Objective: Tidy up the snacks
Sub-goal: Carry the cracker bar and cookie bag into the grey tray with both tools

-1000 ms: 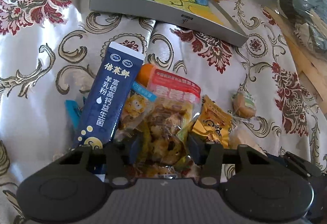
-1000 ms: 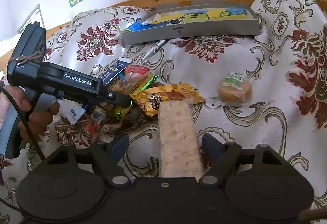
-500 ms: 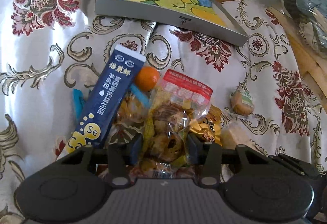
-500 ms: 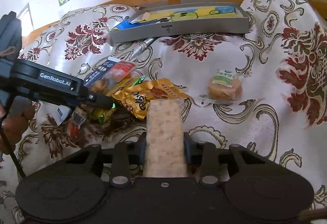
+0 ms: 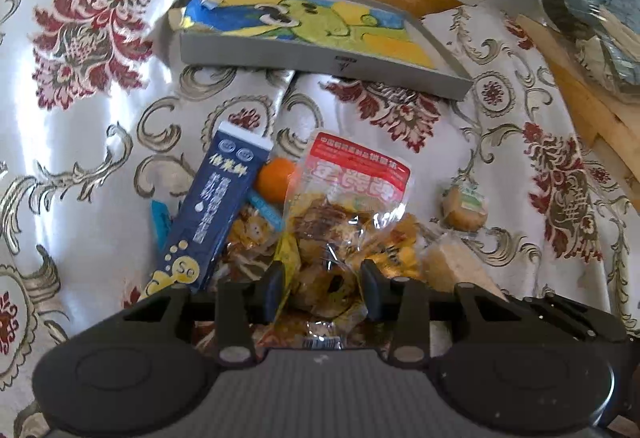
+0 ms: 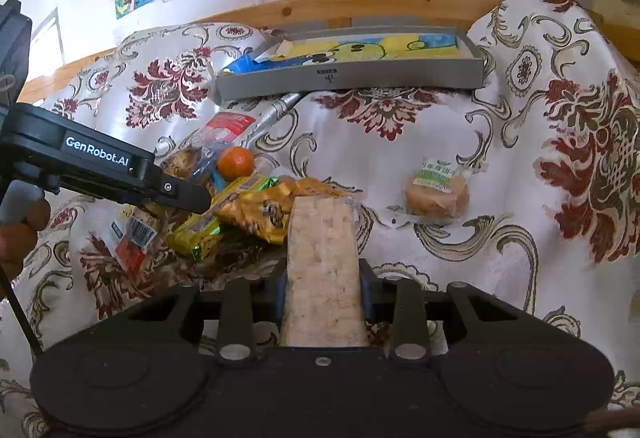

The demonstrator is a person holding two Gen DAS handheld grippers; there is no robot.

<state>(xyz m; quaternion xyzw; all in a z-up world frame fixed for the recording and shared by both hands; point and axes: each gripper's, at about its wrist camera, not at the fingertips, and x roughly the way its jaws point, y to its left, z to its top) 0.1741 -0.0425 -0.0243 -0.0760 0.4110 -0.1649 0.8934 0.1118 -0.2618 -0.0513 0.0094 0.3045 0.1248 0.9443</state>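
My left gripper (image 5: 322, 288) is shut on a clear snack bag with a red top (image 5: 344, 206), lifted over the snack pile. Beside it lie a dark blue carton (image 5: 218, 206), an orange (image 5: 275, 180) and yellow packets (image 5: 396, 252). My right gripper (image 6: 322, 288) is shut on a pale cracker pack (image 6: 322, 262) that sticks out forward. From the right wrist view the left gripper (image 6: 192, 198) reaches in from the left above the yellow packets (image 6: 256, 210) and the orange (image 6: 236, 162). A round wrapped cake (image 6: 438, 190) lies alone to the right.
A grey tray (image 6: 352, 78) with a cartoon picture inside sits at the back by the wooden headboard (image 6: 360, 4). The floral cloth (image 6: 520, 158) covers the whole surface. A pen (image 6: 276, 114) lies below the tray. A person's hand (image 6: 20, 234) holds the left gripper.
The right gripper closed on the cracker pack. The left gripper shut on the red-topped bag and raised it, baring the orange beneath.
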